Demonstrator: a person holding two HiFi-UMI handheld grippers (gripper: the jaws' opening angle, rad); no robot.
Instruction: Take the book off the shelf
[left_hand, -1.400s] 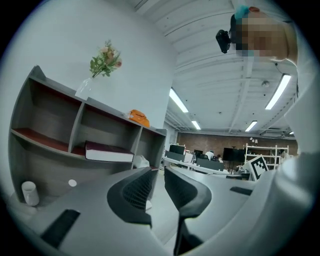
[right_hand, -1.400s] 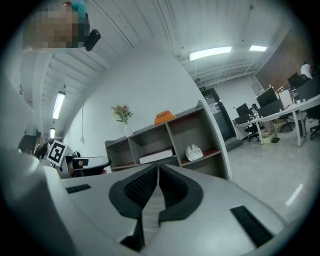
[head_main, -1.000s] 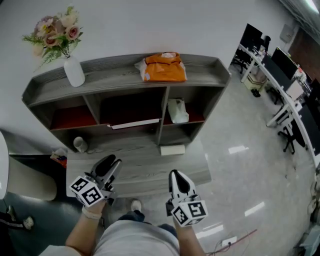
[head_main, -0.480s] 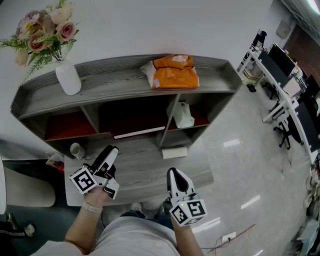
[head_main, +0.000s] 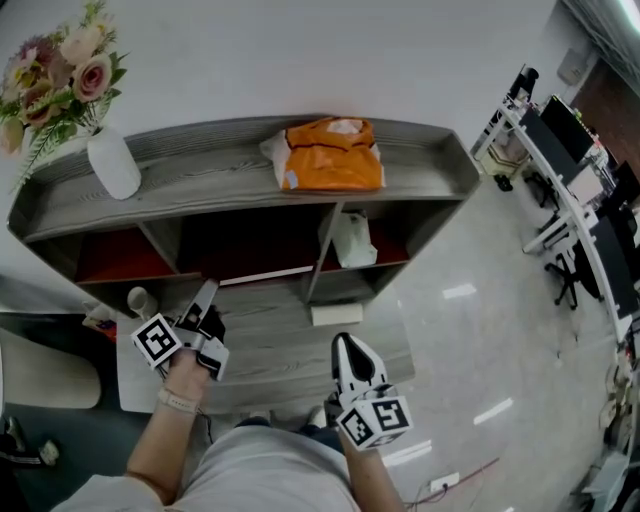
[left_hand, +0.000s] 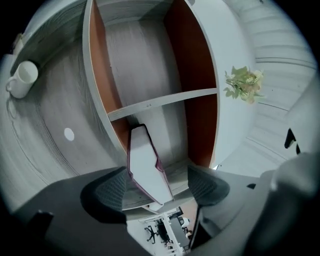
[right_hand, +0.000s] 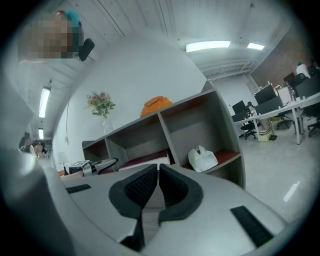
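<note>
The book (head_main: 268, 273) lies flat in the shelf's middle compartment, white page edge outward, dark red cover. In the left gripper view the book (left_hand: 145, 162) shows straight ahead between the two jaws, and neither pad touches it. My left gripper (head_main: 207, 303) is at the shelf's lower left, pointing into that compartment, and its jaws (left_hand: 157, 187) are opening wide. My right gripper (head_main: 345, 347) hangs back over the low table, jaws together on nothing (right_hand: 157, 182). From the right gripper view the book (right_hand: 145, 162) and the left gripper (right_hand: 96, 165) both show.
On the grey shelf (head_main: 240, 175) top stand a white vase of flowers (head_main: 110, 165) and an orange bag (head_main: 330, 155). A white bag (head_main: 350, 240) fills the right compartment. A mug (head_main: 138, 300) and a white box (head_main: 335, 314) sit on the low table (head_main: 270, 345). Office desks stand at right.
My left gripper has moved up and left toward the shelf's middle compartment, and its jaws have spread. The right gripper has stayed where it was.
</note>
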